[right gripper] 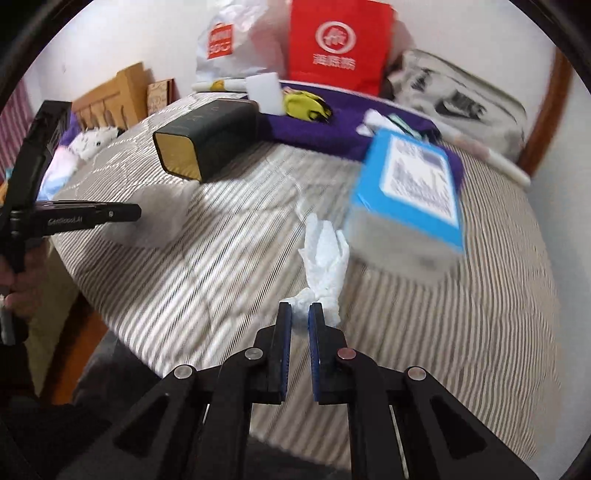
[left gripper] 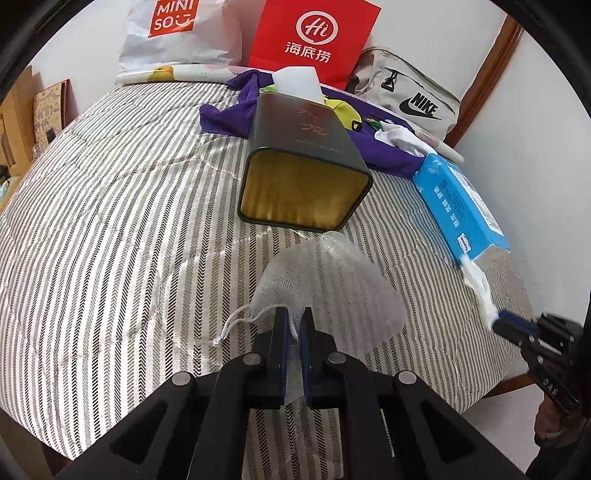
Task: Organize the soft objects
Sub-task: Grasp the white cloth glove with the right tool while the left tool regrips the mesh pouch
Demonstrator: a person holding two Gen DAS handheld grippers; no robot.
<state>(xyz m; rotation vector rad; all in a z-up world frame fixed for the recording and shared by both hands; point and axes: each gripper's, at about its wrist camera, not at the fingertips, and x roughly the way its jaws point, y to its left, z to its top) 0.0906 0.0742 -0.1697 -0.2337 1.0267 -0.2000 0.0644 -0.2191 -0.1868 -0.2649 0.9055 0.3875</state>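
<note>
My left gripper (left gripper: 294, 317) is shut on a white mesh drawstring pouch (left gripper: 325, 284) and holds it just in front of the open gold-lined mouth of a dark green tin (left gripper: 306, 162) lying on its side on the striped bed. My right gripper (right gripper: 300, 312) is shut on a white tissue (right gripper: 325, 258) that trails from the blue tissue pack (right gripper: 410, 195). In the left wrist view the right gripper (left gripper: 498, 321) pinches that tissue (left gripper: 478, 284) at the end of the pack (left gripper: 458, 206). The left gripper (right gripper: 136, 212) shows at the left with the pouch (right gripper: 155, 218).
At the back, a purple towel (left gripper: 229, 110) carries a white sponge block (left gripper: 297, 83), a yellow toy (left gripper: 347, 112) and a white sock (left gripper: 399, 136). Behind stand a red bag (left gripper: 314, 40), a white Miniso bag (left gripper: 173, 33) and a beige Nike bag (left gripper: 410, 96). The bed edge lies near me.
</note>
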